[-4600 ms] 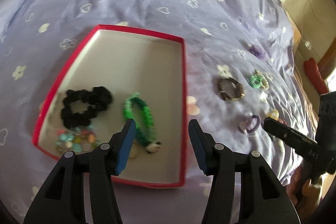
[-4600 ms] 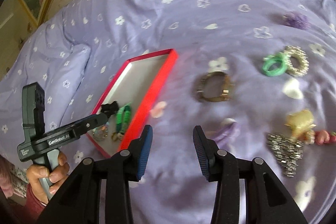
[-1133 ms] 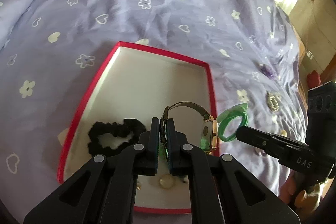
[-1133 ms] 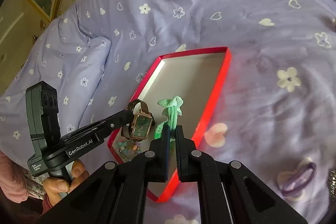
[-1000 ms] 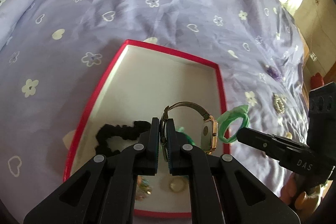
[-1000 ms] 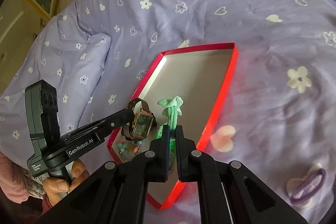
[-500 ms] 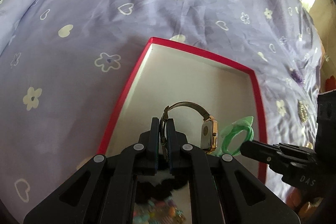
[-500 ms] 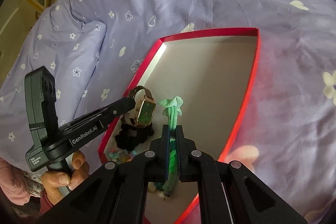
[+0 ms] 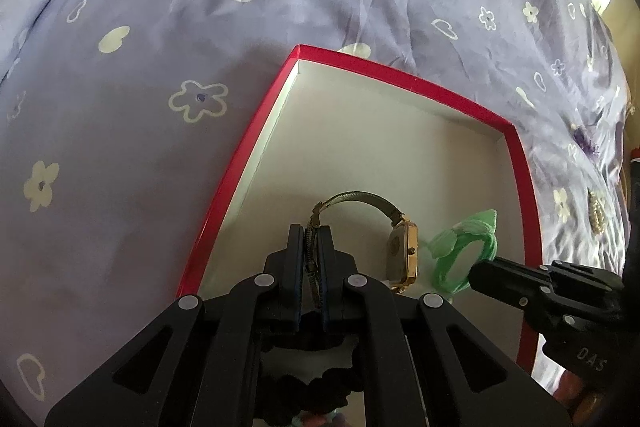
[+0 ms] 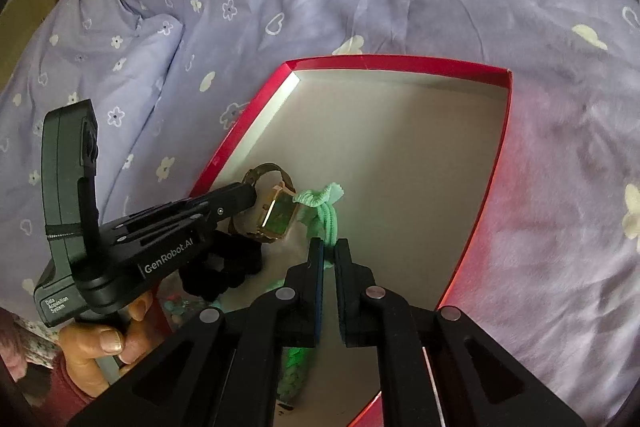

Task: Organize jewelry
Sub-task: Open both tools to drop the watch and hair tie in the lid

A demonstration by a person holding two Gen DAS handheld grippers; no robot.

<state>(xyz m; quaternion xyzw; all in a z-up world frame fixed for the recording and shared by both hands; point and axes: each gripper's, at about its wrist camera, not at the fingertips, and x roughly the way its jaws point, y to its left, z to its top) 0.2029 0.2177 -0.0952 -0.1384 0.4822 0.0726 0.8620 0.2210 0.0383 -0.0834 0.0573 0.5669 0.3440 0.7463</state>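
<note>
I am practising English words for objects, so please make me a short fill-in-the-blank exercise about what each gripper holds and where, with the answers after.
1. The left gripper is shut on the mesh strap of a gold ______ with a rectangular case.
2. The right gripper pinches a light ______ elastic hair tie.
3. Both held items hang above the white inside of a shallow box with a ______ rim.
4. The box lies on a purple bedsheet printed with white flowers and ______.

Answers: watch; green; red; hearts
</note>
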